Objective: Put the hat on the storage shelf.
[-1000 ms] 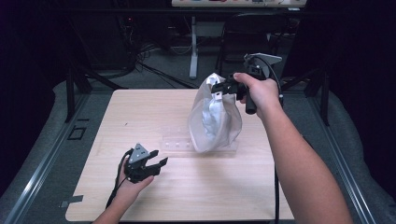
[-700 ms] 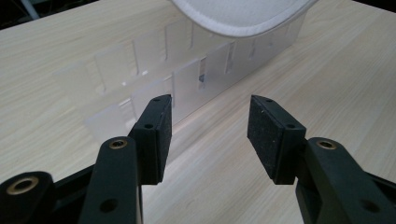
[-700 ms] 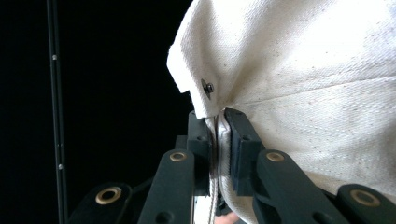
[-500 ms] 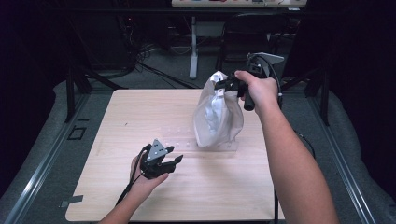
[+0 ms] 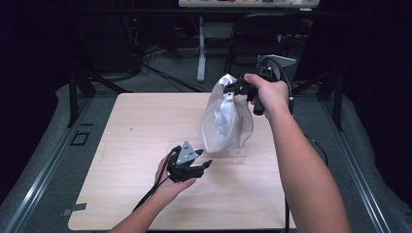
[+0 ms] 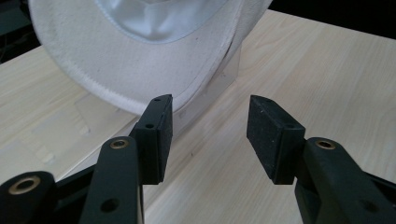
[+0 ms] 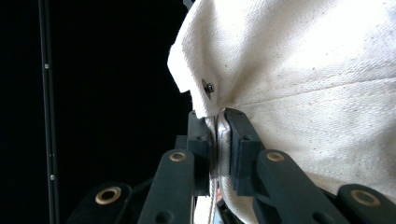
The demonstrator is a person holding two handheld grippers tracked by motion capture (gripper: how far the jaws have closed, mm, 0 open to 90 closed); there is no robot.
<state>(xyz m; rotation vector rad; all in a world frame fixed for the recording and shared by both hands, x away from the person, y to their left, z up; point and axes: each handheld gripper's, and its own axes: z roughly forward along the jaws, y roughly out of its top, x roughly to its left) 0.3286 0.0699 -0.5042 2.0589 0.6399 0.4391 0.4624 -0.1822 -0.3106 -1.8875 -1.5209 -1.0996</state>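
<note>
In the high view the table (image 5: 126, 145) fills the middle of the frame, pale wood with dark floor around it. Low and left of centre, the left hand (image 5: 167, 187) comes up from the bottom edge holding the left gripper (image 5: 201, 166), which sits just above the tabletop with its jaws spread and pointing right, toward the foot of the bag (image 5: 227, 121). The bag stands right of centre, white and crumpled, its bottom resting on the table on a clear flat sheet (image 5: 238, 152).

In the left gripper view, the left gripper (image 6: 210, 128) has its two black jaws apart with bare wood between them. The bag's (image 6: 140, 51) rounded cloth underside hangs across the upper left of the frame, close above the left-hand jaw. I cannot tell whether they touch.

At the upper right of the high view, the right hand (image 5: 267, 92) holds the right gripper (image 5: 232, 90) at the bag's top edge. In the right gripper view, the right gripper (image 7: 218, 140) has its jaws pressed together on a fold of the cloth, with a small dark rivet (image 7: 208, 87) just above them.
</note>
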